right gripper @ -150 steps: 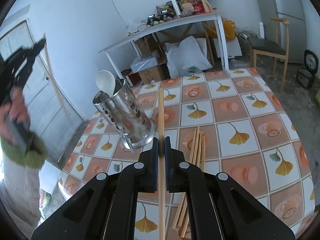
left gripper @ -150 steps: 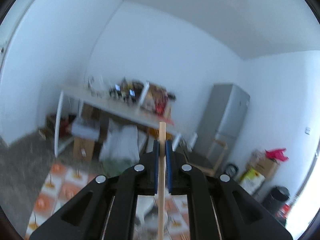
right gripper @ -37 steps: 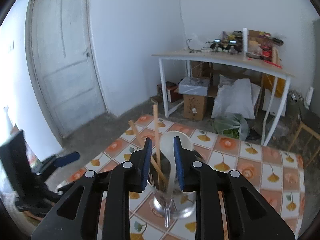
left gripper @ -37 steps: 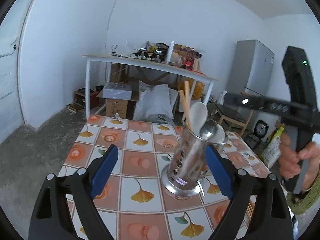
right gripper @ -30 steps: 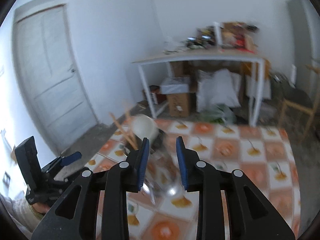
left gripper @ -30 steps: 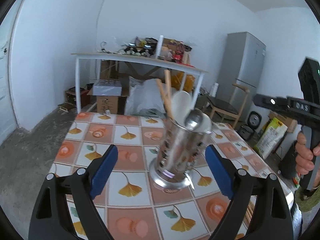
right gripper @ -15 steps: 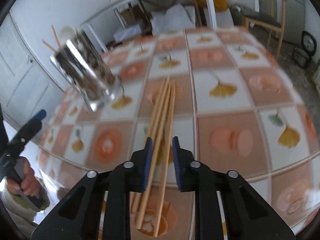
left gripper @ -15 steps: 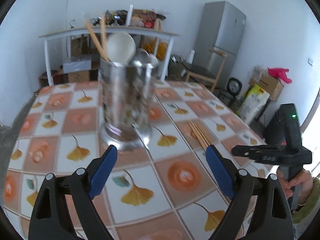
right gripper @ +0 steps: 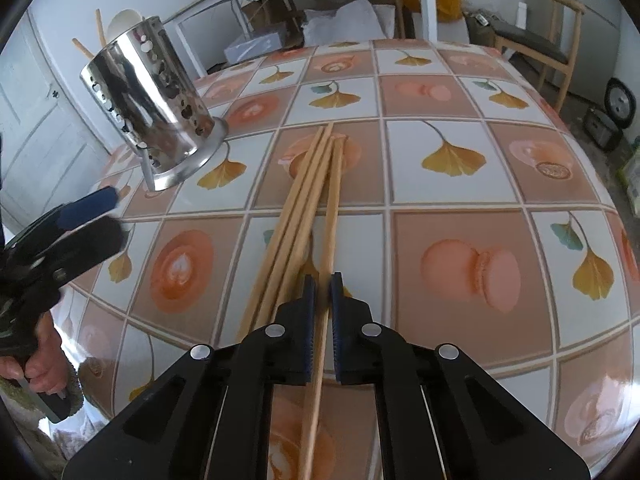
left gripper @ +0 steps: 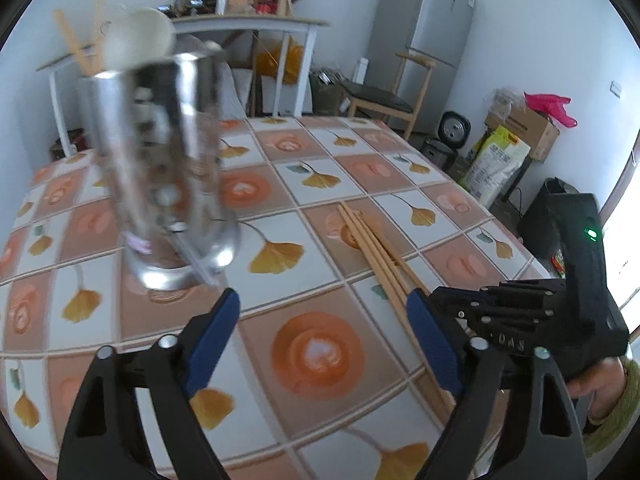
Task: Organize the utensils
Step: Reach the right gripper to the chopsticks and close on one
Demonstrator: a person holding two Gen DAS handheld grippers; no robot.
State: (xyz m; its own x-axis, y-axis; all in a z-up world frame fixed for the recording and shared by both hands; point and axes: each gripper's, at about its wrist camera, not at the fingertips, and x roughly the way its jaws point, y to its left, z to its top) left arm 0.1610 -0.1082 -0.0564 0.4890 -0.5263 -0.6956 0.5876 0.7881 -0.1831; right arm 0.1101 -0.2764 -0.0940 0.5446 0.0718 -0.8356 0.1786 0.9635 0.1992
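Observation:
A perforated steel utensil holder [right gripper: 150,106] stands on the tiled tablecloth and holds two chopsticks and a white spoon; it also shows in the left wrist view [left gripper: 160,168]. Several wooden chopsticks [right gripper: 308,196] lie in a bundle mid-table, also seen in the left wrist view [left gripper: 380,256]. My right gripper [right gripper: 322,296] is low over the bundle, its jaws narrowly apart around the rightmost chopstick [right gripper: 332,216]. My left gripper [left gripper: 324,320] is wide open and empty, above the table near the holder's base.
The patterned table [right gripper: 460,216] drops off at its right and near edges. A white work table [left gripper: 248,24] with clutter, a grey fridge [left gripper: 420,40] and a wooden chair [left gripper: 384,92] stand behind. Boxes and bags [left gripper: 516,136] sit on the floor at right.
My right gripper has come down from above the holder to the chopstick bundle on the table. My left gripper has swung right and lower, still open.

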